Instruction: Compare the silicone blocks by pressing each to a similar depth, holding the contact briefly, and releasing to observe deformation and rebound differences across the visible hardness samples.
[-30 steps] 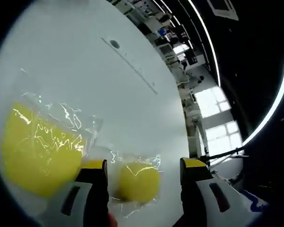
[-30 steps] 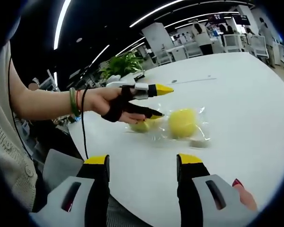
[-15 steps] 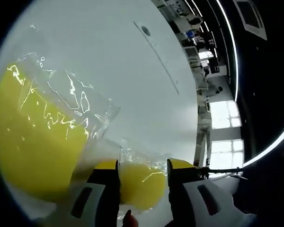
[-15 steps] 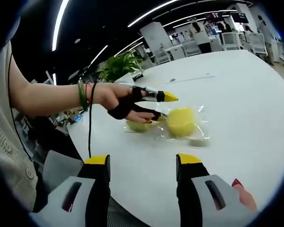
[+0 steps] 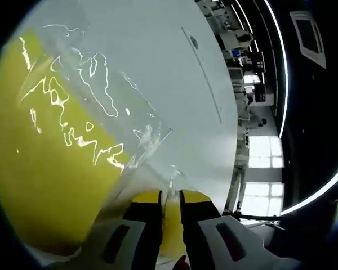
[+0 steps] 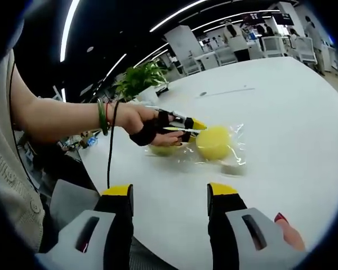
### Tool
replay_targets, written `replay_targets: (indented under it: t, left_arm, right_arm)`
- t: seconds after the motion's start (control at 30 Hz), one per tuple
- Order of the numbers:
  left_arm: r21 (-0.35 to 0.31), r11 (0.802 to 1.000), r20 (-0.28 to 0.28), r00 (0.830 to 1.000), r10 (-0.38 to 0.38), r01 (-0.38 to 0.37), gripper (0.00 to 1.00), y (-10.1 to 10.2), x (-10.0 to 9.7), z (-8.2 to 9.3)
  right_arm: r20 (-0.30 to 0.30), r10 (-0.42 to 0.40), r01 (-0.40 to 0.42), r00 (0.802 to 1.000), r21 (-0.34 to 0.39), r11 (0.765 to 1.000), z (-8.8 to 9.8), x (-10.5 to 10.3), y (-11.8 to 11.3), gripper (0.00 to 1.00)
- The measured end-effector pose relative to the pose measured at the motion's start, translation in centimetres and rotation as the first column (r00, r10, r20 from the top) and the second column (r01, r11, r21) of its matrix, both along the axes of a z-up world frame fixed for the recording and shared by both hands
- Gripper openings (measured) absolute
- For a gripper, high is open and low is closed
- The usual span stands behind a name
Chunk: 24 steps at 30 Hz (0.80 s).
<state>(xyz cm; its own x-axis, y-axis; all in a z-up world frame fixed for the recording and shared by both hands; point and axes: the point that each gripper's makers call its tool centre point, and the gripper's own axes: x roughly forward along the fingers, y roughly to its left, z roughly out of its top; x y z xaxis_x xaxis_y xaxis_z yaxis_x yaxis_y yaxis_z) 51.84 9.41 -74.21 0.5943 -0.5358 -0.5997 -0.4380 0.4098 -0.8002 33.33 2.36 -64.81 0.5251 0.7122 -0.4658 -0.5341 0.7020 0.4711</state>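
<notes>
Small yellow silicone block (image 5: 170,233) in clear plastic wrap (image 5: 110,101) sits squeezed betw. nearly closed jaws of left gripper (image 5: 170,198) on white bench (image 6: 281,118), beside larger yellow silicone block (image 6: 213,142). Right gripper (image 6: 169,192) hangs back w/ jaws spread wide, nothing held. Green potted plant (image 6: 141,76) behind.

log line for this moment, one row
left gripper: shut on small yellow block in clear bag | right gripper: open, held back | big yellow block: untouched | white table
</notes>
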Motion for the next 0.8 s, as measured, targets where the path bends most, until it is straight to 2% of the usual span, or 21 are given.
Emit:
replay_targets:
  t: [0.07,0.13,0.2,0.37,0.57,0.67,0.8]
  left_arm:
    - [-0.009,1.0,0.006,1.0,0.02,-0.02,0.07,0.1,0.2,-0.1]
    - [-0.055,0.997,0.001,0.998,0.06,-0.06,0.04,0.1,0.4,-0.1]
    - [-0.061,0.996,-0.002,0.998,0.066,-0.066,0.0,0.1,0.4,-0.1]
    - [-0.055,0.998,0.05,0.998,0.023,-0.02,0.0,-0.3,0.7,0.6]
    - [-0.05,0.999,0.086,0.996,0.007,-0.003,0.0,-0.5,0.5,1.7]
    - [-0.018,0.999,0.132,0.991,-0.033,0.035,0.0,-0.6,0.5,2.4]
    - [-0.006,0.998,0.165,0.984,-0.061,0.063,0.0,-0.9,0.6,3.5]
  right_arm:
    - [-0.001,0.0,0.0,1.0,0.0,1.0,0.0,0.0,0.0,0.47]
    - [-0.003,0.0,0.0,1.0,0.0,1.0,-0.1,0.0,0.0,0.47]
    - [-0.003,0.0,0.0,1.0,-0.001,1.0,-0.1,0.0,0.0,0.47]
    - [-0.008,0.004,-0.004,1.0,-0.001,1.0,-0.2,0.0,0.0,0.46]
    - [-0.002,0.012,-0.012,1.0,-0.001,1.0,0.0,0.0,0.1,0.46]
    - [0.007,0.012,-0.012,1.0,0.002,1.0,0.3,0.1,0.2,0.46]
    - [0.017,0.014,-0.014,1.0,0.0,1.0,0.6,0.1,0.2,0.47]
